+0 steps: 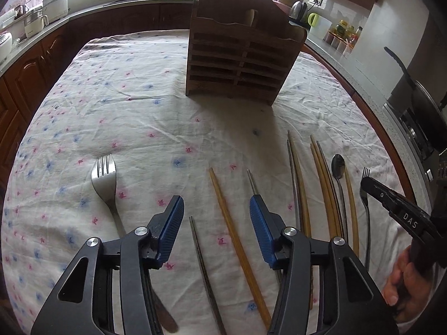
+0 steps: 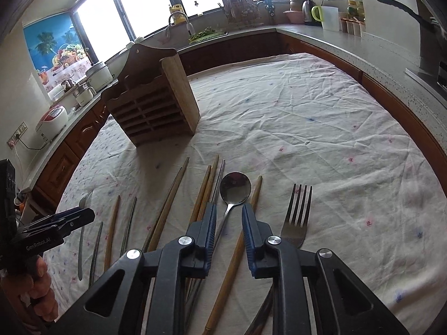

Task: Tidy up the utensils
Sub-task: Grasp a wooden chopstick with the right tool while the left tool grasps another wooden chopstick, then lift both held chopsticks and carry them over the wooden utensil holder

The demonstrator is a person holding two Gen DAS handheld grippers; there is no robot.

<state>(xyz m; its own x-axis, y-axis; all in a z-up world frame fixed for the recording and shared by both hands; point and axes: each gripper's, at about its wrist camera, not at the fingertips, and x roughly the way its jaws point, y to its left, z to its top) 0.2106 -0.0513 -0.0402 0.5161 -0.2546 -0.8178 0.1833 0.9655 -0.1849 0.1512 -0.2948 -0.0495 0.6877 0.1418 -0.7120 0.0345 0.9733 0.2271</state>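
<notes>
The utensils lie flat in a loose row on the flowered tablecloth (image 1: 134, 106), handles toward the person, so each one can be taken from the near side. In the right wrist view the spoon (image 2: 235, 188) lies with its bowl up between wooden chopsticks (image 2: 201, 192), and the right gripper (image 2: 229, 217) stands over its thin handle with the fingers a little apart, one on each side; the pads do not press on it yet, as far as I can see. I judge that it is placed so to close on the handle. A large fork (image 2: 297, 215) lies just beside, to the right. In the left wrist view the left gripper (image 1: 216, 212) has its fingers wider apart over a yellow chopstick (image 1: 237, 237) and a dark metal chopstick (image 1: 205, 268), holding nothing; another fork (image 1: 104, 180) lies to its left. The wooden utensil holder (image 1: 243, 53) stands upright farther back on the cloth, well apart from the row, its top open, probably to receive the pieces.
</notes>
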